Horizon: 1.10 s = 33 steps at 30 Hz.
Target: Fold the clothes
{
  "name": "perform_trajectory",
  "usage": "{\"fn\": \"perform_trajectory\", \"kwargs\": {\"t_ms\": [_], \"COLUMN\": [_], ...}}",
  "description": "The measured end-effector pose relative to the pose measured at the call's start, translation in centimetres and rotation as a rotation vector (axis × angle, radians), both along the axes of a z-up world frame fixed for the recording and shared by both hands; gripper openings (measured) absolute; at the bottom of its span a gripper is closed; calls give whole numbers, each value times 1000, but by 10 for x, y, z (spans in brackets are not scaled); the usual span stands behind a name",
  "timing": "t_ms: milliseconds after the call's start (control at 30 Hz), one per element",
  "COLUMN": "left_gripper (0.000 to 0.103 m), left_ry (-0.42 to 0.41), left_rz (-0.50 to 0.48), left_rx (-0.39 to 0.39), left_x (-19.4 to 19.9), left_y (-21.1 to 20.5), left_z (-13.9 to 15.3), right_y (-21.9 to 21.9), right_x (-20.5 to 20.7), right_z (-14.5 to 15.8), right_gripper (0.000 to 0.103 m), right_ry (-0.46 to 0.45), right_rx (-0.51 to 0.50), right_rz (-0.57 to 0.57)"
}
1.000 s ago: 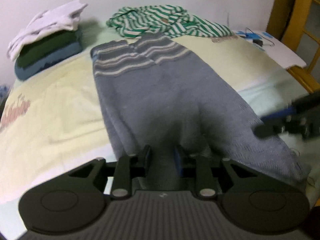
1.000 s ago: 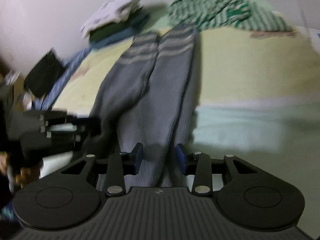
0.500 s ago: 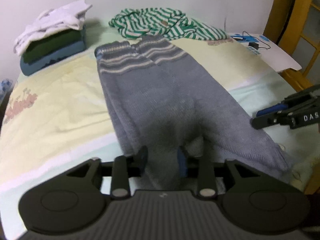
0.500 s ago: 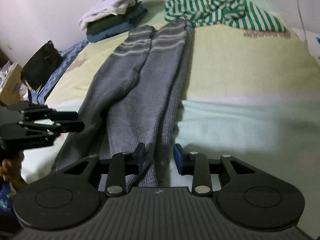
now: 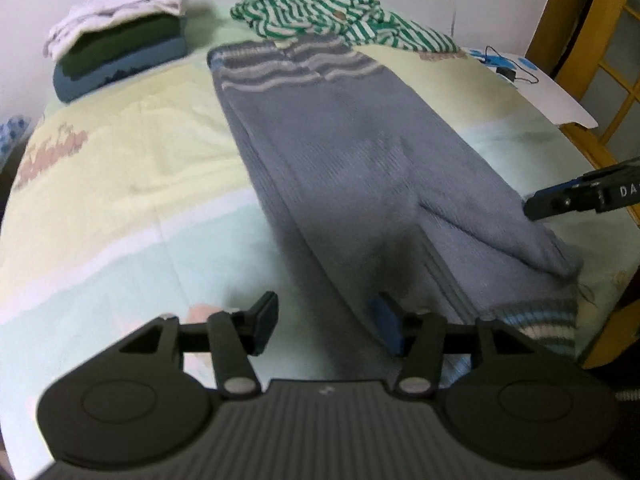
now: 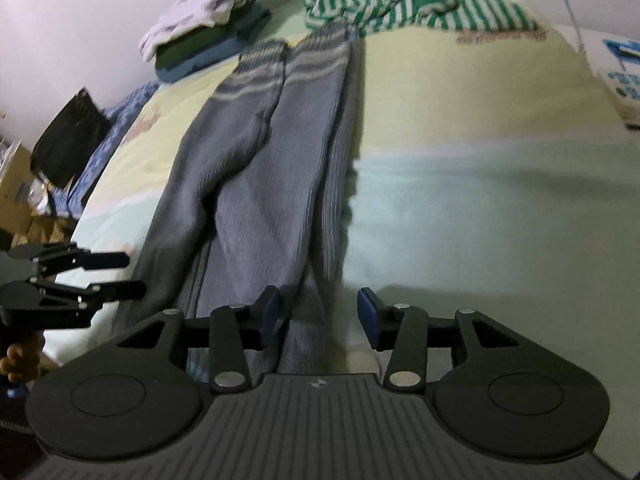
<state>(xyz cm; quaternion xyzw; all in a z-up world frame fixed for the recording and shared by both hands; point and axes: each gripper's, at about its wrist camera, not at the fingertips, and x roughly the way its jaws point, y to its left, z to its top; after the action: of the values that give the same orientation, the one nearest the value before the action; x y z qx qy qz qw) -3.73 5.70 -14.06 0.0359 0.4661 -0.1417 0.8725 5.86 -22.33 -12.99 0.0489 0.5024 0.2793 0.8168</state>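
Observation:
A grey knitted garment [image 5: 360,160] with pale stripes at its far end lies lengthwise, folded into a long strip, on the bed [image 5: 120,208]. My left gripper [image 5: 326,326] hovers at the strip's near left edge; its jaws are opening and nothing is pressed between them. In the right wrist view the same garment [image 6: 264,184] runs away from me. My right gripper [image 6: 318,314] sits over its near right edge, jaws opening, with loose cloth lying below the gap but not pinched. Each gripper shows in the other's view: the right gripper [image 5: 576,198], the left gripper [image 6: 100,276].
A green-and-white striped garment [image 5: 340,20] lies crumpled at the far end of the bed. A stack of folded clothes [image 5: 120,52] sits at the far left. A white board with a cable [image 5: 532,84] lies at the right by a yellow wooden frame [image 5: 580,40]. A black bag [image 6: 68,140] stands beside the bed.
Both grippers have let go of the grey garment and their jaws have spread. The left gripper has drifted left, off the cloth's edge. The garment now lies flat on the bed.

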Motion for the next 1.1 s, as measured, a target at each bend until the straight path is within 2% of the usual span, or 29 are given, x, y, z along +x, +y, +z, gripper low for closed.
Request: {"fn": "perform_trajectory", "kwargs": {"t_ms": [100, 200, 300, 467, 767, 833, 1000, 1100], "left_gripper": [58, 60, 59, 60, 60, 60, 60, 64], "left_ry": [-69, -104, -79, -90, -71, -79, -61, -44], "left_rz": [-15, -23, -9, -5, 29, 30, 73, 92], "left_rx": [52, 83, 77, 126, 26, 31, -24, -62], "left_x": [26, 66, 110, 165, 230, 237, 260, 272], "left_y": [4, 11, 19, 17, 24, 22, 26, 28], "left_z": [8, 11, 7, -2, -15, -17, -22, -24], "right_y": [13, 26, 35, 51, 66, 70, 79, 83], "right_x": [21, 60, 100, 164, 247, 257, 278, 283], "right_z": [11, 17, 14, -1, -23, -24, -28, -30], "right_gripper": [52, 52, 52, 52, 53, 53, 53, 53], "right_ry": [-65, -103, -90, -56, 20, 18, 7, -16], "right_rx": [-22, -35, -29, -42, 50, 57, 85, 100], "right_rz": [6, 1, -13, -18, 5, 17, 45, 53]}}
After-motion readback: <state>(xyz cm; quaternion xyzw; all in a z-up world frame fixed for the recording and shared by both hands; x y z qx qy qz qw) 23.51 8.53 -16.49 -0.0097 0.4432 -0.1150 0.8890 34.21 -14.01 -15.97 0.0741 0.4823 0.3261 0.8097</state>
